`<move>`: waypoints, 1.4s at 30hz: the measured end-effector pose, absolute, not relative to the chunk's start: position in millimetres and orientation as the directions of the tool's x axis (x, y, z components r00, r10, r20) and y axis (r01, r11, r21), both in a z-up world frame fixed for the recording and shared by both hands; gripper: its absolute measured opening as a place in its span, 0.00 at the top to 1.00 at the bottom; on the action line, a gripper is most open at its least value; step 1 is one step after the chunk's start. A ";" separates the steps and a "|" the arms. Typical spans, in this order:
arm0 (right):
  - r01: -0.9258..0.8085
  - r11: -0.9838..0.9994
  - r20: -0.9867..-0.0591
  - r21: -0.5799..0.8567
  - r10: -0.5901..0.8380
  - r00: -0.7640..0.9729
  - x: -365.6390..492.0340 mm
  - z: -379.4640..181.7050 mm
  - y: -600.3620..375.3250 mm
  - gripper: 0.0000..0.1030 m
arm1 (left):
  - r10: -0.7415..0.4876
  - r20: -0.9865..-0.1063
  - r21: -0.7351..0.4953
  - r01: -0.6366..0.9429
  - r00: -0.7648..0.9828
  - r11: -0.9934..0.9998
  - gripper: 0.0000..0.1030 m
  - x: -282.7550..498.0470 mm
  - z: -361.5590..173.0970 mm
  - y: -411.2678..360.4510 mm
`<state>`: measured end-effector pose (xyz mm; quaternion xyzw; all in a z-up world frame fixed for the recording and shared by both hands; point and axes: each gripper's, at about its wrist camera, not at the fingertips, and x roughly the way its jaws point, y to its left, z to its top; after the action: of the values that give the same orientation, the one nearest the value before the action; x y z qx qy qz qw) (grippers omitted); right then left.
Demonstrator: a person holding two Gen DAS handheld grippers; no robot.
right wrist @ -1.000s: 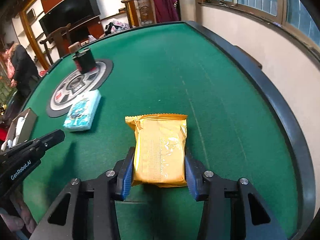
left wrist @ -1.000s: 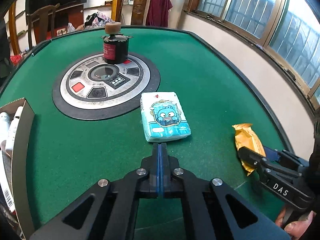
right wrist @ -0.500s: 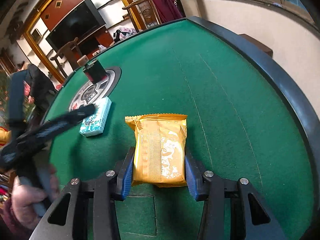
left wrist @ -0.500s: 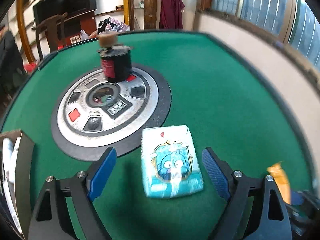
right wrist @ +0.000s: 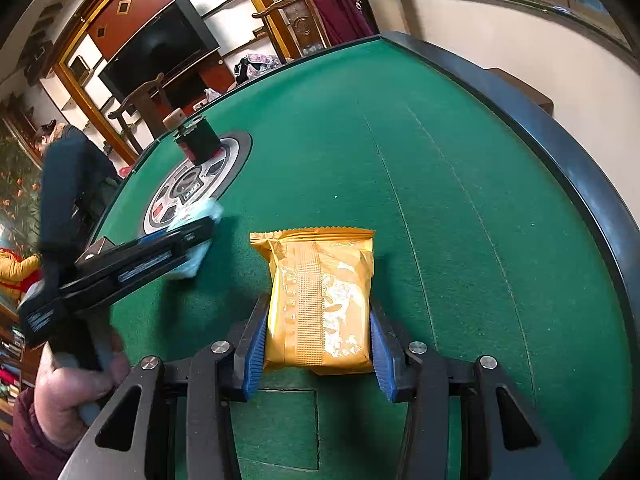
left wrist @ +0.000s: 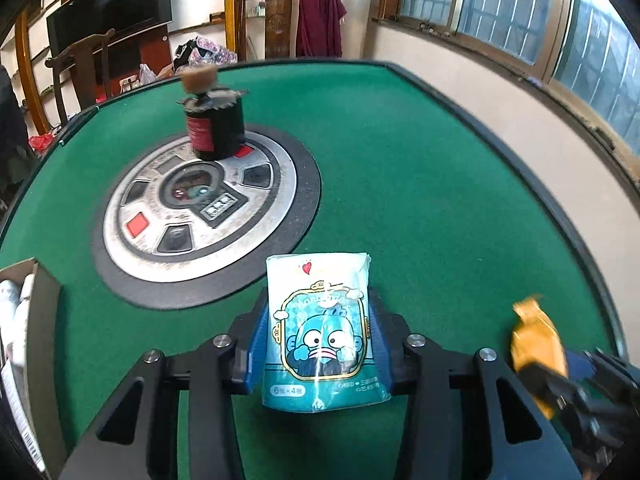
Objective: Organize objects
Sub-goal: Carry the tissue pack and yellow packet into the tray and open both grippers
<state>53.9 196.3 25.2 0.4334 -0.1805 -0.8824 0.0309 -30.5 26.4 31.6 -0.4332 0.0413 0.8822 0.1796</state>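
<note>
My left gripper [left wrist: 318,340] is shut on a light-blue tissue pack [left wrist: 320,332] with a cartoon face, both blue pads against its sides, above the green table. My right gripper [right wrist: 320,344] is shut on a yellow foil snack packet [right wrist: 320,300], held above the felt. In the left wrist view the yellow packet [left wrist: 538,344] shows at the right, in the right gripper. In the right wrist view the left gripper [right wrist: 176,244] shows at the left with the tissue pack [right wrist: 196,240] in it.
A round silver control panel [left wrist: 200,216] sits in the table's middle with a dark jar [left wrist: 214,128] with a cork stopper on it. A cardboard box [left wrist: 36,340] holding white tubes stands at the left edge. The table's dark rim [right wrist: 580,176] runs on the right.
My left gripper went from shut and empty to open around the tissue pack, then closed on it. The right gripper kept hold of the yellow packet and lifted with it.
</note>
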 end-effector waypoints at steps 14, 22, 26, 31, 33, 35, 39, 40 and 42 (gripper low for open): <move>0.001 -0.960 -0.732 0.279 -0.213 -0.647 65.3 53.2 146.7 0.53 | 0.184 -0.707 -0.037 -0.224 -0.683 -0.974 0.59 44.8 78.6 -79.3; 0.135 -0.962 -0.718 0.238 -0.268 -0.642 64.4 78.7 77.0 0.53 | 0.108 -0.685 -0.064 -0.088 -0.720 -0.994 0.59 77.8 91.3 -163.0; 0.215 -0.948 -0.716 0.234 -0.318 -0.622 61.8 86.4 29.5 0.53 | 0.084 -0.682 -0.080 -0.040 -0.727 -0.996 0.58 85.9 90.3 -196.6; 0.308 -0.927 -0.722 0.213 -0.361 -0.589 59.8 89.4 -29.8 0.52 | 0.058 -0.687 -0.101 0.016 -0.724 -0.995 0.58 91.7 82.2 -237.3; 0.339 -0.917 -0.729 0.210 -0.378 -0.571 57.7 87.3 -50.9 0.52 | 0.050 -0.692 -0.108 0.035 -0.720 -0.993 0.58 89.1 78.0 -248.2; 0.370 -0.904 -0.739 0.213 -0.397 -0.545 54.9 83.5 -73.9 0.52 | 0.039 -0.695 -0.110 0.053 -0.718 -0.993 0.58 87.9 75.3 -259.7; 0.415 -0.887 -0.758 0.203 -0.410 -0.507 48.6 71.9 -109.4 0.52 | 0.015 -0.705 -0.111 0.089 -0.709 -0.990 0.58 85.3 67.7 -281.7; 0.427 -0.882 -0.763 0.199 -0.412 -0.498 46.3 68.6 -118.8 0.52 | 0.011 -0.707 -0.113 0.098 -0.707 -0.989 0.58 84.7 65.8 -286.8; 0.440 -0.877 -0.771 0.193 -0.413 -0.485 41.3 63.8 -132.7 0.52 | 0.005 -0.710 -0.115 0.109 -0.704 -0.987 0.57 83.7 63.1 -294.2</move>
<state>41.3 -132.7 63.8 0.4431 0.0151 -0.8615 0.2475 83.7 -294.2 63.1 -0.3836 -0.0745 0.9200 -0.0283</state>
